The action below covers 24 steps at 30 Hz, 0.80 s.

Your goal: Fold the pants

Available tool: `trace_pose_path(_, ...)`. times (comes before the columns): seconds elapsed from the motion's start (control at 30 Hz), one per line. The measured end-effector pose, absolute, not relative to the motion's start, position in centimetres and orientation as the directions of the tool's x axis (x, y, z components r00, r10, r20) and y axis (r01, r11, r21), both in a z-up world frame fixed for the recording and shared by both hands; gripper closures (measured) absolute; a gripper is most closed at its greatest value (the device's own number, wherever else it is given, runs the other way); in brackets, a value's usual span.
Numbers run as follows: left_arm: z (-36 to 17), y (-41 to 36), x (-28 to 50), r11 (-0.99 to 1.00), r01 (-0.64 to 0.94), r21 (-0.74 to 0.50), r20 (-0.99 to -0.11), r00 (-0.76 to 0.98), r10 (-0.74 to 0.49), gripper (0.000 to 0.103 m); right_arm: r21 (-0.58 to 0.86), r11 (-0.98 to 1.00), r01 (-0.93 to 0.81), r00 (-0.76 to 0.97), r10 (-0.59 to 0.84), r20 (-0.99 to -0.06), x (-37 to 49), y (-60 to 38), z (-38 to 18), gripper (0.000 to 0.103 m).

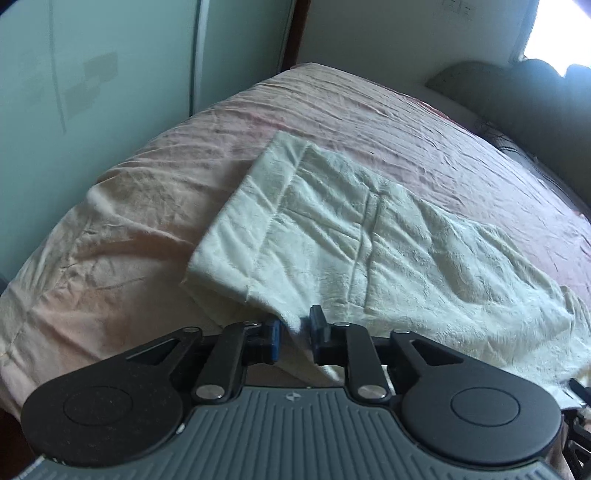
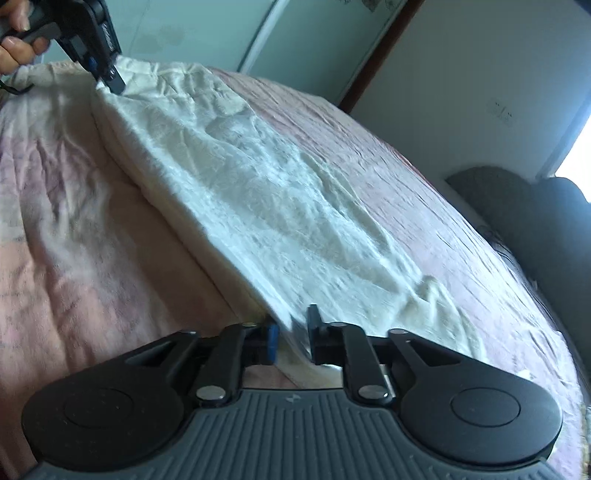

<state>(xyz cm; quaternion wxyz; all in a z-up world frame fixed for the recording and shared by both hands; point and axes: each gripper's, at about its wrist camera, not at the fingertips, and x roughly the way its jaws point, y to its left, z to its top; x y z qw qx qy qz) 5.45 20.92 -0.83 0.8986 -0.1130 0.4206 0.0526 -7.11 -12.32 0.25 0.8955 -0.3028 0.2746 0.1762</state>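
Cream fleece pants (image 1: pixel 351 229) lie stretched across a pink bed cover (image 1: pixel 129 206). My left gripper (image 1: pixel 295 332) is shut on the near edge of the pants by the waistband end and lifts it slightly. In the right wrist view the pants (image 2: pixel 266 192) run from upper left to lower right. My right gripper (image 2: pixel 293 334) is shut on the near edge at the other end. The left gripper also shows in the right wrist view (image 2: pixel 110 79), pinching the far end, held by a hand (image 2: pixel 16 40).
The pink bed cover (image 2: pixel 74 240) fills both views. A grey padded headboard (image 1: pixel 517 107) runs along the right side, also in the right wrist view (image 2: pixel 535 221). A green wardrobe door (image 1: pixel 92 74) stands behind the bed. A bright window (image 1: pixel 554 29) is at the upper right.
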Motion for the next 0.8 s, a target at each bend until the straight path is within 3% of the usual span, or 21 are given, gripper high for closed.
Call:
trace_pose_path(0.03, -0.6, 21.2, 5.1, 0.967, -0.199, -0.159, -0.769, 0.639, 0.005, 0.069, -0.457, 0.746, -0.484, 0.784, 0.139, -0.605, -7.5, -12.6, 0.9, 0.07)
trace_pose_path(0.07, -0.3, 21.6, 4.9, 0.964, -0.211, -0.159, -0.769, 0.64, 0.013, 0.069, -0.451, 0.738, -0.502, 0.772, 0.147, -0.618, -7.9, -12.9, 1.6, 0.066)
trace_pose_path(0.17, 1.4, 21.7, 3.8, 0.957, -0.269, -0.107, -0.75, 0.654, 0.099, 0.066, -0.269, 0.77, -0.579, 0.693, 0.291, -0.66, -8.7, -15.5, 4.4, 0.066)
trace_pose_path(0.27, 3.2, 20.5, 3.6, 0.938, -0.344, 0.031, -0.696, 0.666, 0.267, 0.068, -0.096, 0.824, -0.558, 0.697, 0.402, -0.594, -8.1, -17.1, 5.9, 0.066)
trace_pose_path(0.33, 4.5, 19.1, 3.6, 0.93, -0.359, 0.079, -0.648, 0.691, 0.322, 0.067, -0.03, 0.865, -0.501, 0.721, 0.398, -0.568, -6.8, -17.2, 5.3, 0.066)
trace_pose_path(0.47, 6.2, 15.0, 4.4, 0.977, -0.204, 0.055, -0.634, 0.75, 0.192, 0.063, 0.182, 0.894, -0.41, 0.608, 0.416, -0.676, -3.6, -18.1, 1.3, 0.066)
trace_pose_path(0.57, 6.1, 10.3, 5.4, 0.999, -0.016, 0.052, -0.654, 0.755, 0.046, 0.06, 0.207, 0.901, -0.382, 0.684, 0.427, -0.592, -5.2, -19.1, 3.1, 0.063)
trace_pose_path(0.6, 5.9, 8.6, 5.7, 0.998, 0.038, 0.049, -0.659, 0.753, 0.004, 0.058, 0.196, 0.913, -0.359, 0.717, 0.404, -0.568, -5.7, -19.5, 3.6, 0.056)
trace_pose_path(0.63, 5.6, 6.9, 6.1, 0.995, 0.09, 0.036, -0.666, 0.745, -0.043, 0.058, 0.187, 0.926, -0.328, 0.733, 0.374, -0.567, -5.9, -20.1, 3.5, 0.034)
trace_pose_path(0.67, 5.4, 5.2, 6.4, 0.989, 0.147, 0.015, -0.675, 0.731, -0.099, 0.058, 0.184, 0.932, -0.313, 0.713, 0.358, -0.602, -5.6, -20.6, 3.1, 0.025)
trace_pose_path(0.73, 4.8, 1.9, 7.0, 0.967, 0.251, -0.041, -0.692, 0.691, -0.209, 0.056, 0.182, 0.943, -0.278, 0.668, 0.326, -0.669, -5.5, -22.1, 1.9, 0.026)
trace_pose_path(0.8, 4.1, -1.2, 7.3, 0.936, 0.341, -0.086, -0.708, 0.64, -0.298, 0.055, 0.202, 0.95, -0.24, 0.706, 0.313, -0.635, -6.9, -24.8, 2.5, 0.026)
